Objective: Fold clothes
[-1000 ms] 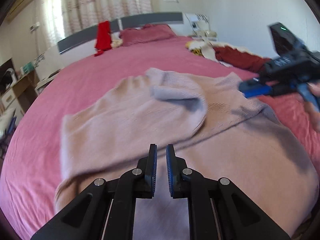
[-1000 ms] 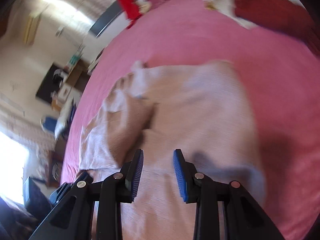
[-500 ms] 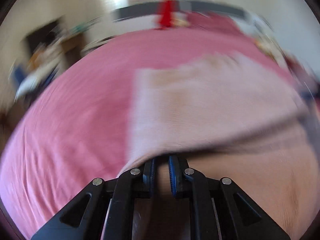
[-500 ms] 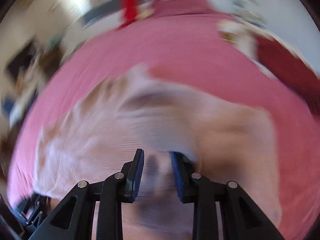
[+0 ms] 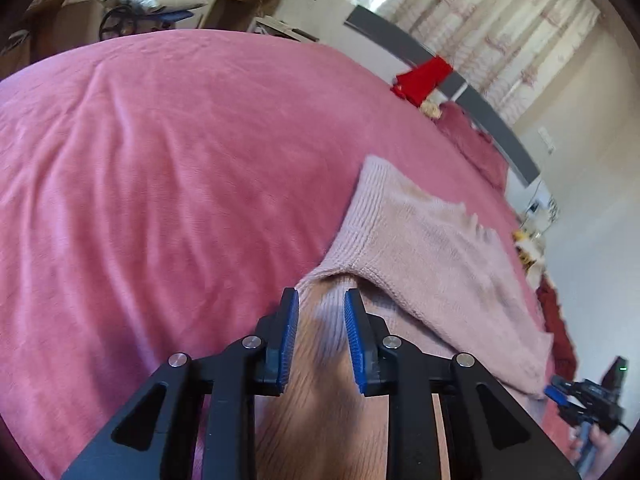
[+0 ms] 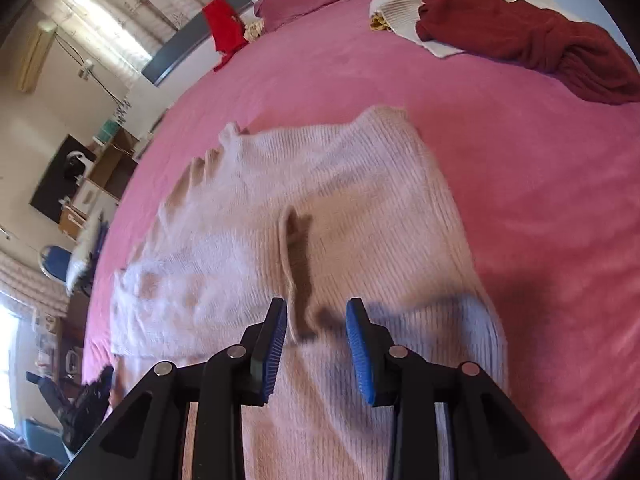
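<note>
On pink bed, beige sweater, partly folded

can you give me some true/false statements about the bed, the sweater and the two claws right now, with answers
1. The pale pink sweater lies on a pink bedspread. True.
2. The left claw is clamped shut on a red garment. False: its jaws have just been opening and stand apart over the pink sweater.
3. A dark red garment lies at the far side of the bed. True.
4. The right claw holds the sweater lifted clear of the bed. False: its jaws are open above the sweater, which lies flat.
5. The sweater is neatly folded into a small square. False: it is spread out.
</note>
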A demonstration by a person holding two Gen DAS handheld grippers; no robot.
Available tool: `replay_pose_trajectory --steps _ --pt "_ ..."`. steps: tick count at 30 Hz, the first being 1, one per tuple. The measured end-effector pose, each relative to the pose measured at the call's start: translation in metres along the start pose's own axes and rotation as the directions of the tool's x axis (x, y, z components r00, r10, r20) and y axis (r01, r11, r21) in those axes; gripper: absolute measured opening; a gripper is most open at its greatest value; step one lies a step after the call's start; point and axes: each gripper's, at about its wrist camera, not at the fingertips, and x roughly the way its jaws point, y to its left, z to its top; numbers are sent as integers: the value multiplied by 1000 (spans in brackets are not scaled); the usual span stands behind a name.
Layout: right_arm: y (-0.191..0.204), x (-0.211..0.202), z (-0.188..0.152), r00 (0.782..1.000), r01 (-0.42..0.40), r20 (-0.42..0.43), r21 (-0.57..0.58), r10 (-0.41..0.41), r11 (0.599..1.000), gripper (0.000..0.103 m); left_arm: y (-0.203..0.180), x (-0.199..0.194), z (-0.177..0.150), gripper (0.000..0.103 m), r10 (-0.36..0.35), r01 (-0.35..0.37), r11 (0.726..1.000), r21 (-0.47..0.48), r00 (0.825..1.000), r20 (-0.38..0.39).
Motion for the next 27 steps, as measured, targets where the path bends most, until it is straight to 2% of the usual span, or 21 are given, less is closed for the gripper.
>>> replay_pose_trajectory --steps 2,6,8,11,12,14,17,18,20,22,23,25,26,27 --pt "0 4 12 1000 5 11 -15 -5 1000 32 -6 -8 3 26 -2 1 999 34 1000 24" --pt "9 27 33 999 29 -28 -127 -33 992 33 -43 8 16 35 -31 23 983 182 999 38" --pt "16 41 40 997 27 -62 -181 -39 983 33 -70 30 25 37 -36 26 965 261 999 31" --pt "22 56 42 994 -56 -107 -207 34 977 33 -104 65 32 38 -35 32 930 367 999 1" --pt "22 60 43 992 -61 -118 -192 38 979 33 -114 80 31 38 -24 29 913 407 1000 -16" --pt "20 67 45 989 -83 -138 -156 61 984 35 -117 108 36 38 51 -31 893 449 998 -34" --pt "18 69 51 976 -170 -147 -76 157 983 7 -111 141 46 38 173 -139 871 471 985 -28" --pt "19 66 54 979 -164 -134 -80 153 983 3 -105 140 51 39 191 -170 879 445 982 -1" --pt "25 56 59 983 -171 -81 -102 163 980 2 -93 140 59 39 225 -220 894 390 974 33" --pt "35 44 64 990 -139 -4 -167 140 976 2 -77 140 65 49 265 -268 910 315 963 52" --pt "40 37 66 992 -111 36 -204 120 973 2 -69 139 67 50 268 -272 920 282 962 54" --pt "43 40 68 996 -30 70 -244 49 969 2 -60 137 68 50 218 -222 946 236 975 42" --pt "37 45 68 998 -25 49 -230 37 973 6 -61 134 69 50 209 -213 950 230 977 41" --pt "28 49 66 997 -71 17 -190 76 979 7 -62 132 70 50 200 -204 953 224 979 40"
